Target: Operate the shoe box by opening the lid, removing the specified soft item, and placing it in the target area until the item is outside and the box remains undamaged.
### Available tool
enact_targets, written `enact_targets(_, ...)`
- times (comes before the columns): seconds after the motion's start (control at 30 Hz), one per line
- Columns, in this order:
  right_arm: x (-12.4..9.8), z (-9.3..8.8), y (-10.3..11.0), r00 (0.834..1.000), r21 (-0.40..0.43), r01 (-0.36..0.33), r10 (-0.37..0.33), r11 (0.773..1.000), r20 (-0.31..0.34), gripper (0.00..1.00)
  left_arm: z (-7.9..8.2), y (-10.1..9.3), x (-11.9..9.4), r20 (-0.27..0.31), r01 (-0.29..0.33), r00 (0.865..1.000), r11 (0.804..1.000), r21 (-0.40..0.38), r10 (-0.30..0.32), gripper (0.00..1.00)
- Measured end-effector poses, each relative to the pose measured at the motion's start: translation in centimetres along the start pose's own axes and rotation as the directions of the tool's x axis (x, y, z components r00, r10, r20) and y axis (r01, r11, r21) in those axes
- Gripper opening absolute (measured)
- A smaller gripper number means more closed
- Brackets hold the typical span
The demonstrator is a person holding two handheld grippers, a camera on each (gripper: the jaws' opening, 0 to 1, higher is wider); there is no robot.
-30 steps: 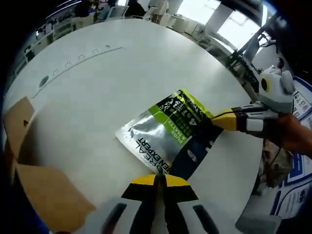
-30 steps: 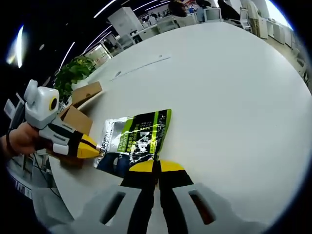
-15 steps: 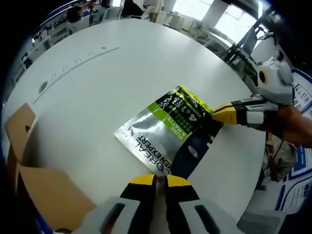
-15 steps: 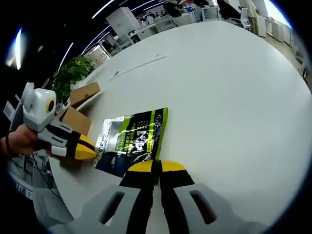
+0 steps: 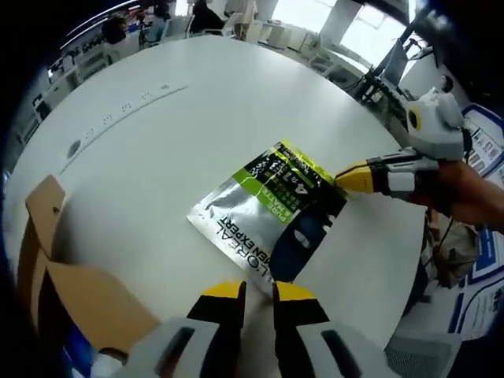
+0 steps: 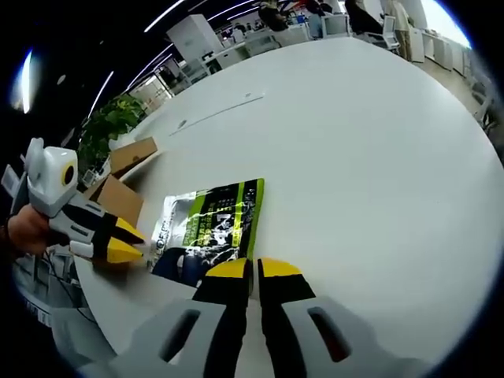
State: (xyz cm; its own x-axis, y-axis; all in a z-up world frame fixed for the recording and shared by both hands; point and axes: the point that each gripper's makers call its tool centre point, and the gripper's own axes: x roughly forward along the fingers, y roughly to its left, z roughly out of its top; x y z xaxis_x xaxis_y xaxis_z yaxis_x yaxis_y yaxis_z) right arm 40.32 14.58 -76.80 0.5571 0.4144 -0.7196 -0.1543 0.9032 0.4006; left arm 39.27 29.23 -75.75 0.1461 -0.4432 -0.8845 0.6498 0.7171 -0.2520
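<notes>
A silver, green and black soft pouch (image 5: 268, 209) lies flat on the round white table (image 5: 197, 110). In the left gripper view my left gripper (image 5: 259, 292) stands open just short of the pouch's near edge, nothing between its tips. My right gripper (image 5: 340, 179) comes in from the right, shut, its yellow tip at the pouch's far corner. In the right gripper view the pouch (image 6: 209, 228) lies just beyond my shut right gripper (image 6: 252, 268), and the left gripper (image 6: 130, 240) shows at the left with its tips apart. The brown cardboard shoe box (image 5: 87, 307) sits open at the lower left.
The box (image 6: 118, 201) stands by the table's edge with a flap (image 6: 134, 153) raised. A person's hand (image 6: 24, 228) holds the left gripper. A cable slot (image 5: 118, 106) crosses the far tabletop. A plant (image 6: 110, 122) and office desks lie beyond the table.
My left gripper's jaws have parted and it has drawn back from the pouch's edge. The right gripper has slid back to the pouch's corner. The pouch stays flat on the table.
</notes>
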Motion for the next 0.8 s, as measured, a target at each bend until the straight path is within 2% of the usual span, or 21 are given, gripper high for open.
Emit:
enact_targets(0.2,-0.9,0.1,0.2,1.000,-0.004,0.008,-0.008,1.000,0.005,0.03,0.3,-0.1,-1.3,0.037,0.001,0.999,1.000,-0.005,-0.001,0.14)
enact_targets(0.3,-1.6,0.3,0.4,1.000,-0.010,0.015,-0.014,1.000,0.014,0.03,0.8,-0.2,-2.5,0.085,0.014,0.996,1.000,-0.018,-0.012,0.14)
enact_targets(0.47,-2.4,0.7,0.9,0.999,-0.016,0.020,-0.019,1.000,0.028,0.03,1.0,-0.2,-3.8,0.129,0.015,0.992,1.000,-0.005,-0.014,0.14)
enact_targets(0.8,-4.2,1.6,3.0,0.997,-0.032,0.018,-0.016,0.999,0.070,0.04,0.9,0.7,-6.6,0.225,0.024,0.974,0.999,-0.040,-0.014,0.15)
